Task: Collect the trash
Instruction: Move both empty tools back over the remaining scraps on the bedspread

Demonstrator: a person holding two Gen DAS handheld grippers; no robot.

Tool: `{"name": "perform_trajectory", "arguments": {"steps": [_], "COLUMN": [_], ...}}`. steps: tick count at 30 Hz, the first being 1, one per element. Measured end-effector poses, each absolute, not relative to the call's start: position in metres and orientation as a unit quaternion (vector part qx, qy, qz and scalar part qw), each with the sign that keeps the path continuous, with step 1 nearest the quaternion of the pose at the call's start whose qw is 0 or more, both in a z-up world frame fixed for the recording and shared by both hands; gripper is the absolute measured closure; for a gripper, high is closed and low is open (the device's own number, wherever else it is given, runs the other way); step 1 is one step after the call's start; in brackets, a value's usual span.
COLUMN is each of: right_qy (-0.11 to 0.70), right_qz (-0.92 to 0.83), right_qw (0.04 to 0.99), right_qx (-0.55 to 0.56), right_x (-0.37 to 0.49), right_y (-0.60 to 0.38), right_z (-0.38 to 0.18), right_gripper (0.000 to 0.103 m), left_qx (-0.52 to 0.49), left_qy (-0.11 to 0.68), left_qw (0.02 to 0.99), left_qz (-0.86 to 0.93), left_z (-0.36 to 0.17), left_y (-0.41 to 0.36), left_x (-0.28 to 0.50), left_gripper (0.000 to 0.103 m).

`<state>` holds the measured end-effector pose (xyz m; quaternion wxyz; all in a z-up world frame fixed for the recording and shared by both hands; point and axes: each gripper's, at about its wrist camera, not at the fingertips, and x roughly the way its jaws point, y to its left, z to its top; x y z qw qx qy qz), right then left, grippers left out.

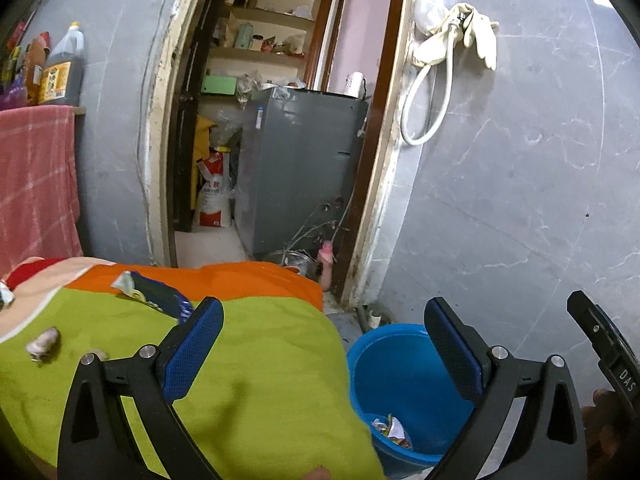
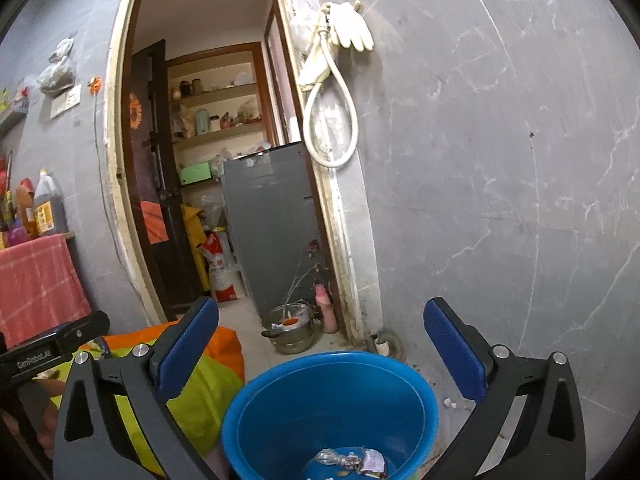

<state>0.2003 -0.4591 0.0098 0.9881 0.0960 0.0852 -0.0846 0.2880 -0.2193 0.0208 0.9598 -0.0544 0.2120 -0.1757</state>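
Note:
A blue bucket (image 2: 280,412) stands on the floor with several crumpled wrappers (image 2: 352,460) at its bottom; it also shows in the left wrist view (image 1: 384,368) with a wrapper (image 1: 394,430) inside. On the green and orange cloth (image 1: 260,360) lie a dark blue snack wrapper (image 1: 156,294), a crumpled pinkish scrap (image 1: 44,342) and a silver scrap (image 1: 6,296) at the left edge. My left gripper (image 1: 324,344) is open and empty above the cloth's right edge. My right gripper (image 2: 320,348) is open and empty above the bucket.
A doorway behind leads to a grey fridge (image 1: 300,168), shelves and a sack (image 1: 214,192). A steel pot (image 2: 290,328) and a pink bottle (image 2: 326,310) sit on the floor by the door frame. A pink towel (image 1: 36,180) hangs at left. Gloves and a hose (image 2: 332,80) hang on the grey wall.

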Motion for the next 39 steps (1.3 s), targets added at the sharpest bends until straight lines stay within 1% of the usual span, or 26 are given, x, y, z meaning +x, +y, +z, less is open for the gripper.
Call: {"name": "perform_trajectory", "arguments": {"steps": [11, 23, 30, 39], "right_qy": [0.085, 0.096, 0.11, 0.158], "right_qz": [-0.045, 0.024, 0.071, 0.133], "right_qw": [0.993, 0.993, 0.99, 0.978], "right_qx": [0.071, 0.07, 0.056, 0.026], "right_x": [0.198, 0.21, 0.224, 0.253], "right_y": [-0.404, -0.328, -0.279, -0.218], "right_z": [0.028, 0.037, 0.037, 0.021], "right_gripper": [0.0, 0.0, 0.0, 0.0], "left_qx": [-0.057, -0.061, -0.056, -0.064], "left_qy": [0.209, 0.197, 0.203, 0.245], "left_qw": [0.967, 0.977, 0.978, 0.966], "left_qz": [-0.137, -0.058, -0.002, 0.053], "left_z": [0.035, 0.043, 0.035, 0.007], "left_y": [-0.161, -0.072, -0.015, 0.055], "left_x": [0.271, 0.246, 0.234, 0.235], "left_gripper": [0.004, 0.004, 0.004, 0.004]}}
